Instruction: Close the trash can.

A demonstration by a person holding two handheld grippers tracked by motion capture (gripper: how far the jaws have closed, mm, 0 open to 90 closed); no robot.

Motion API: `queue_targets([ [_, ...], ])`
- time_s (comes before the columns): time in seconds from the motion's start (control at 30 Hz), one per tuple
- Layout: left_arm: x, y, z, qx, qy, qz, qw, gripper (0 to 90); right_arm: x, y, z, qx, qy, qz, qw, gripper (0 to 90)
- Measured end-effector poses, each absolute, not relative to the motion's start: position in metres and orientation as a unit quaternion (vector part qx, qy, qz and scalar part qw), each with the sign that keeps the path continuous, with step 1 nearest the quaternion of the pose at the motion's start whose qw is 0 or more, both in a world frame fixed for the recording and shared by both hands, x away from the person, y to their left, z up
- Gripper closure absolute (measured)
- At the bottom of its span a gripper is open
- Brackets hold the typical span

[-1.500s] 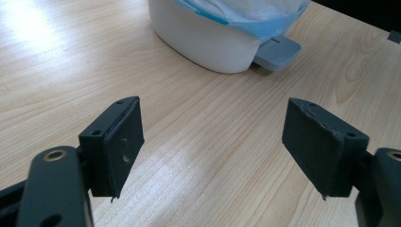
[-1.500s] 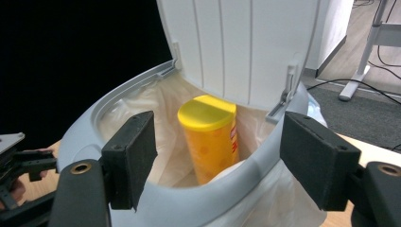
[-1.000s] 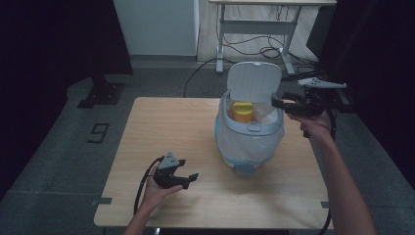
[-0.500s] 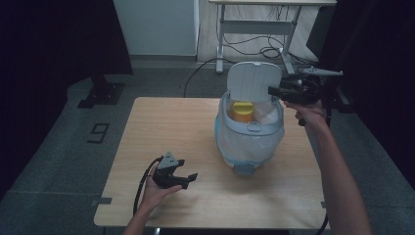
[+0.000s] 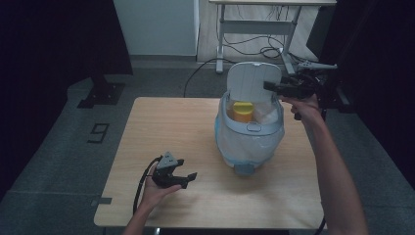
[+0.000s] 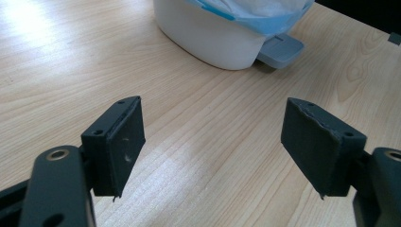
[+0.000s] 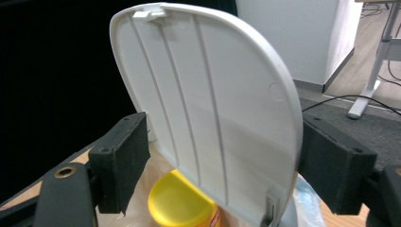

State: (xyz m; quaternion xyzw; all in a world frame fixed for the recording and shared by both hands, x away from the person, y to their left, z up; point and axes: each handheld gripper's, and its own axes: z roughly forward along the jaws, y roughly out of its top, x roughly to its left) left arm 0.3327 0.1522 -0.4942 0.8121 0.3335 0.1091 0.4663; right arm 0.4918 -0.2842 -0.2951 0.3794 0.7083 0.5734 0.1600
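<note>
A light wooden surface [image 5: 186, 132] sits on a grey floor, with a white desk frame [image 5: 254, 29] and loose cables behind it. On the right half of the surface stands a white bin [image 5: 249, 139] lined with a pale blue bag. Its lid [image 5: 254, 82] stands upright at the back, and a grey pedal [image 5: 243, 169] sticks out from the base toward the person. Inside the bin, a yellow tub [image 5: 242, 111] lies next to some crumpled pale material.

The right gripper [image 5: 281, 88] is raised at the lid's right edge, held out on a long forearm. In the right gripper view, its jaws are spread wide, 1 on each side of the ribbed lid [image 7: 213, 113], and whether they touch it is unclear. The lid blocks most of the bin's opening from that side.

The left gripper [image 5: 185, 179] rests near the front of the surface, well apart from the bin. Its jaws are wide apart and hold nothing, with bare wood between them.
</note>
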Motion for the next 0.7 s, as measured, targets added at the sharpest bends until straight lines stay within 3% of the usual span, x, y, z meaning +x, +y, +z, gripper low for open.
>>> queue_targets([
  [0.7,0.331,0.148,-0.493,0.81,0.332,0.097,0.474,22.2,0.431,-0.278,-0.312,0.307,0.75,0.56,0.17,12.5],
])
